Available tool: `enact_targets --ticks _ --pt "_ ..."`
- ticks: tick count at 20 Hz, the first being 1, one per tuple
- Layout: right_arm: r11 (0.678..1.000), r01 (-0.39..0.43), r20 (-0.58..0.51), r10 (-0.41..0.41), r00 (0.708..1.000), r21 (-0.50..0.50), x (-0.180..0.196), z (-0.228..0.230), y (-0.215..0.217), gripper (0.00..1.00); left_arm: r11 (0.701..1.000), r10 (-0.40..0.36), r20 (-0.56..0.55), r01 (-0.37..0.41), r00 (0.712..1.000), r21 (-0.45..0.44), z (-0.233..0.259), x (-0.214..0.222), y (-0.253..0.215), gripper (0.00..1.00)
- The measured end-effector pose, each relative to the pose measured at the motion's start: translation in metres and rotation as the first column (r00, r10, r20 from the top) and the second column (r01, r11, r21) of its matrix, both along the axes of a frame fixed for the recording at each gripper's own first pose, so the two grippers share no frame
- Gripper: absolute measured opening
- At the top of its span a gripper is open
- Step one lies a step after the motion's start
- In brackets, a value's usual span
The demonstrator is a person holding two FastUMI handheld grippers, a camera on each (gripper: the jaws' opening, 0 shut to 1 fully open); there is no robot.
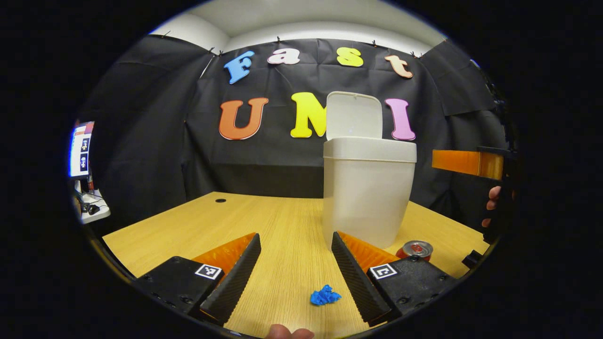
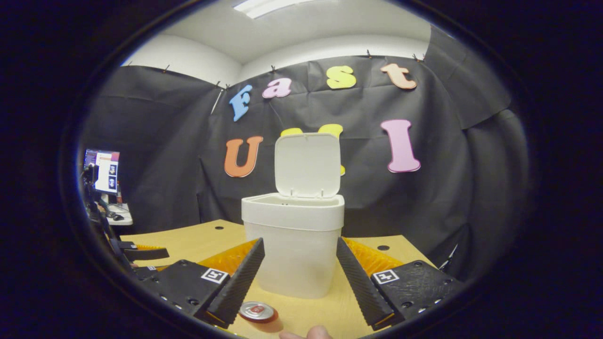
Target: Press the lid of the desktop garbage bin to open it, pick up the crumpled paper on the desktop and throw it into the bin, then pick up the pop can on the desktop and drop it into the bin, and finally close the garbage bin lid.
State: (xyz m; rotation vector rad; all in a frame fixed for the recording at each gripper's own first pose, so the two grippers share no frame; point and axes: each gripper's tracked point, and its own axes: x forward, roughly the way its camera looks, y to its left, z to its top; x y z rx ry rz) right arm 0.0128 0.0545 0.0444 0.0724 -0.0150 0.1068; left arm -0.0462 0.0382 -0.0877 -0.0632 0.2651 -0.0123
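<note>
Above crumpled paper (image 1: 324, 296), left tool (image 1: 296, 263) agape.

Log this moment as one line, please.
bin lid up | crumpled paper on desk, between open left gripper fingers | pop can upright on desk | right gripper open

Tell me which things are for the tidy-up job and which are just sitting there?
For the job:
white garbage bin, with its lid standing open
blue crumpled paper on the desk
pop can beside the bin
left gripper and right gripper, both open

Just there:
wooden desk
computer monitor on a side table
</note>
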Motion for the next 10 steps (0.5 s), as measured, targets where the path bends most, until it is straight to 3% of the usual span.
enact_targets --ticks 10 --pt "0.999 -0.037 -0.101 0.036 0.994 -0.008 -0.003 -0.065 0.015 0.95 0.997 -0.074 -0.179 0.074 0.981 -0.009 -0.064 -0.021 -0.028 0.98"
